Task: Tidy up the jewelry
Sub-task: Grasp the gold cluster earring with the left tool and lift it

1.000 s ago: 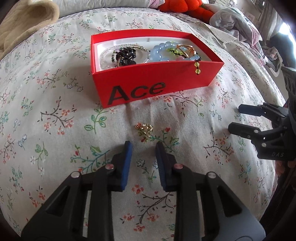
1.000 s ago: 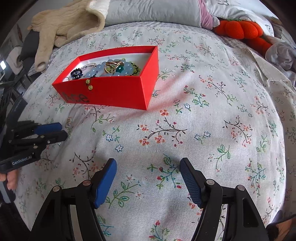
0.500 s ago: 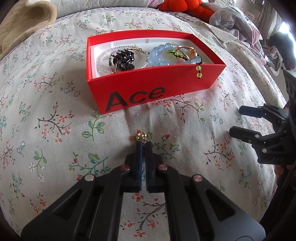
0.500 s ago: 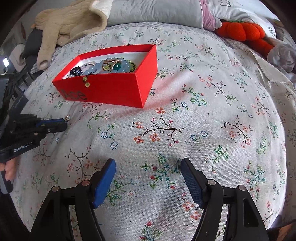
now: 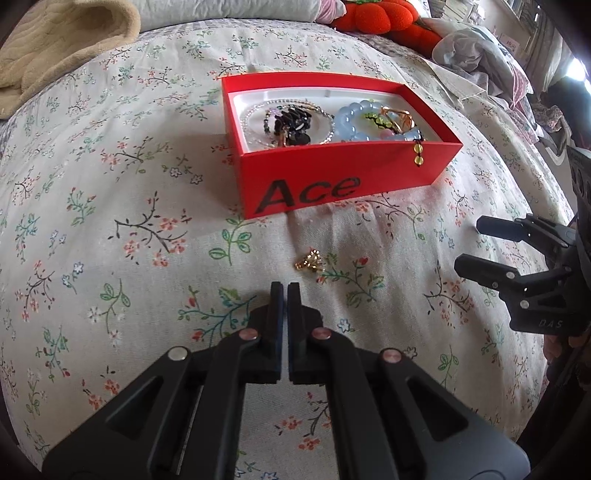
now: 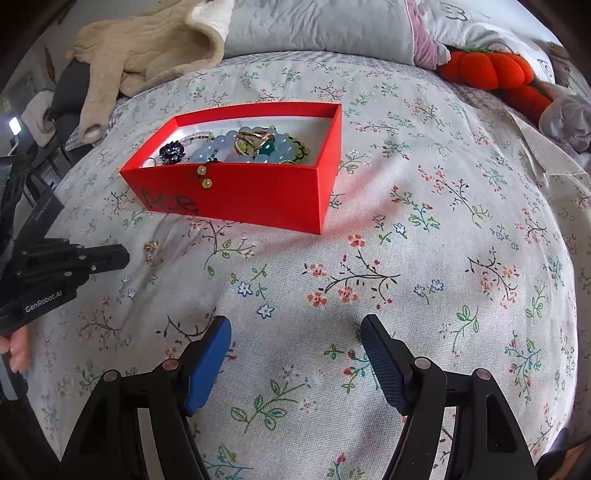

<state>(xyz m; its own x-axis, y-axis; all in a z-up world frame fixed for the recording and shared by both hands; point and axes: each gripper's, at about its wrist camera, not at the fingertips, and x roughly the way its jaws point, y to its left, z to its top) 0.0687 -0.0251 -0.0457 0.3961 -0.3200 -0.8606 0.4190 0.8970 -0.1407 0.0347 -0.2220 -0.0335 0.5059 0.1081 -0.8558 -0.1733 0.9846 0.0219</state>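
Observation:
A red box marked "Ace" sits on the floral bedspread and holds a blue bead bracelet, a black hair clip and gold rings. It also shows in the right wrist view. A small gold jewel lies on the cloth in front of the box, also seen in the right wrist view. My left gripper is shut and empty, just short of the jewel and a little left of it. My right gripper is open and empty over bare cloth.
A beige garment and grey pillows lie at the head of the bed. An orange plush and crumpled clothes lie at the far right. The bed edge curves down at the left and right.
My left gripper closed near the gold jewel, then drew back from it with nothing in it. The jewel stays on the cloth. The right gripper has stayed open.

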